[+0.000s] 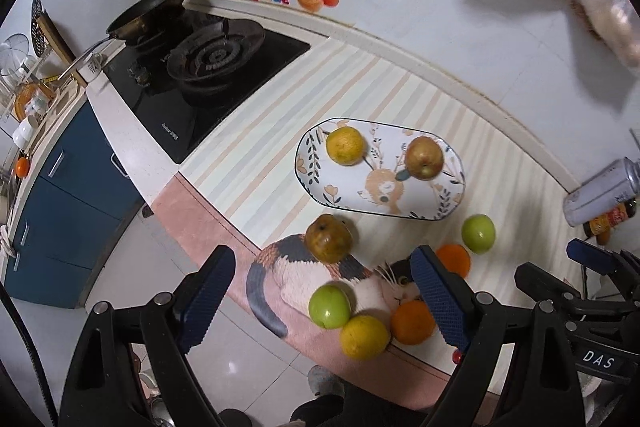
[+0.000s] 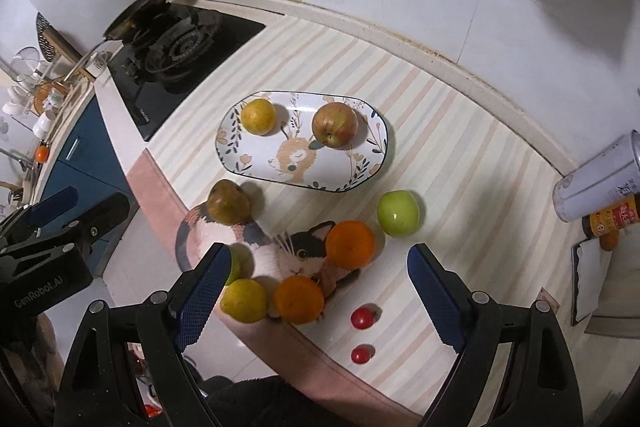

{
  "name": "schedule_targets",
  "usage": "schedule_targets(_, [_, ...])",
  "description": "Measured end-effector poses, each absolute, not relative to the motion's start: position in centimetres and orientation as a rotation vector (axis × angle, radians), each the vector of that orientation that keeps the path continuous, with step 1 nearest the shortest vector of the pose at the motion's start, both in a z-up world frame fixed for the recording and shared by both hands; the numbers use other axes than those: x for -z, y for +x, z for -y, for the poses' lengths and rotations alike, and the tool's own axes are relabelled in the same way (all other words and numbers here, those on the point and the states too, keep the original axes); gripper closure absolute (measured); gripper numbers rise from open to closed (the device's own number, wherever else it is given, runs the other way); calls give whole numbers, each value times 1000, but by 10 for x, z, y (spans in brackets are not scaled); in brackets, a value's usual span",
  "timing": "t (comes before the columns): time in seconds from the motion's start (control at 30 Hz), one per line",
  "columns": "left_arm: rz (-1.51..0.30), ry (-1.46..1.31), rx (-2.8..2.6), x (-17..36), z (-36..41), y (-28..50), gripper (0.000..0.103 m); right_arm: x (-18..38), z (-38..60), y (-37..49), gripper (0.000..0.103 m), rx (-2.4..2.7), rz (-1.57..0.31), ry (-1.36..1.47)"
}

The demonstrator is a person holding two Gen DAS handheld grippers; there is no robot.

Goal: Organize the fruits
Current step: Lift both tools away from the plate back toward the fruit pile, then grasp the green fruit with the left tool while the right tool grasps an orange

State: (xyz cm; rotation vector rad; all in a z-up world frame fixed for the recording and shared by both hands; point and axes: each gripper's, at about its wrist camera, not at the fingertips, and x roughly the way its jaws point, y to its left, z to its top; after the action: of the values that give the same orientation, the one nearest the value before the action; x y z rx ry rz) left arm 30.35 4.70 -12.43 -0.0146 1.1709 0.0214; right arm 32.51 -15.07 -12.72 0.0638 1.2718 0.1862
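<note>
While both my grippers hang above the striped mat, my left gripper (image 1: 324, 299) has its jaws spread wide and holds nothing, and my right gripper (image 2: 320, 297) is spread the same way. At the centre of the frame the oval plate (image 2: 256, 171) carries a yellow citrus (image 2: 258, 116) and a reddish apple (image 2: 334, 125), apart from each other. Below the plate lie a brownish pear (image 2: 229, 203), two oranges, green apples and two small tomatoes (image 2: 362, 317).
</note>
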Motion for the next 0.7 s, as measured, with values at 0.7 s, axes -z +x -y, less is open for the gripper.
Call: schedule_targets(0.7, [-1253, 3, -24, 163, -46, 296, 0, 181, 175, 309, 11, -162, -1379, 209])
